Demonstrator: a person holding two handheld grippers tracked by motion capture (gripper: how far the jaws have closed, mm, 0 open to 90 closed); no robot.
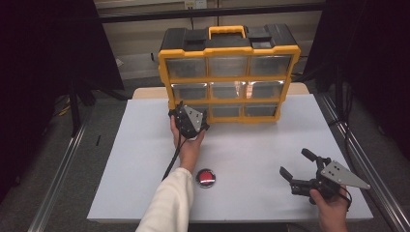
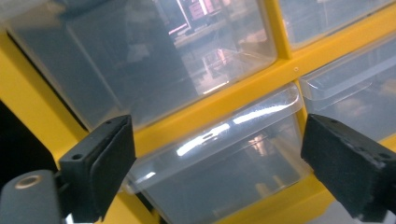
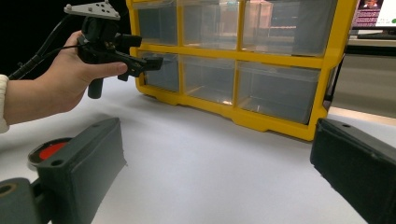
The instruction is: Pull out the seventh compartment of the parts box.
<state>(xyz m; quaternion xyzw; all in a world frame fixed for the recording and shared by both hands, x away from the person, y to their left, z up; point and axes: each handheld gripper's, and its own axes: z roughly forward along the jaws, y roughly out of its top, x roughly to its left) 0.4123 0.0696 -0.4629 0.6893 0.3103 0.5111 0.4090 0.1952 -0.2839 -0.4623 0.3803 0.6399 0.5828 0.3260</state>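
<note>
A yellow organizer cabinet (image 1: 227, 72) with clear plastic drawers stands at the back of the white table (image 1: 251, 145). My left gripper (image 1: 183, 110) is held up against its bottom-left drawer (image 2: 219, 163). In the left gripper view the left gripper (image 2: 217, 140) is open, its jaws standing wide on either side of that drawer's front lip, and I cannot tell whether the pads touch it. From the right gripper view the left gripper (image 3: 149, 63) reaches the drawer front. My right gripper (image 1: 294, 162) sits low at the table's right front, open and holding nothing (image 3: 215, 154).
A round red button (image 1: 205, 178) in a dark ring lies near the table's front, between the two hands; it also shows as the red button (image 3: 49, 150) behind my right gripper's left jaw. A black cable trails from the left gripper. Metal rails run along both table sides.
</note>
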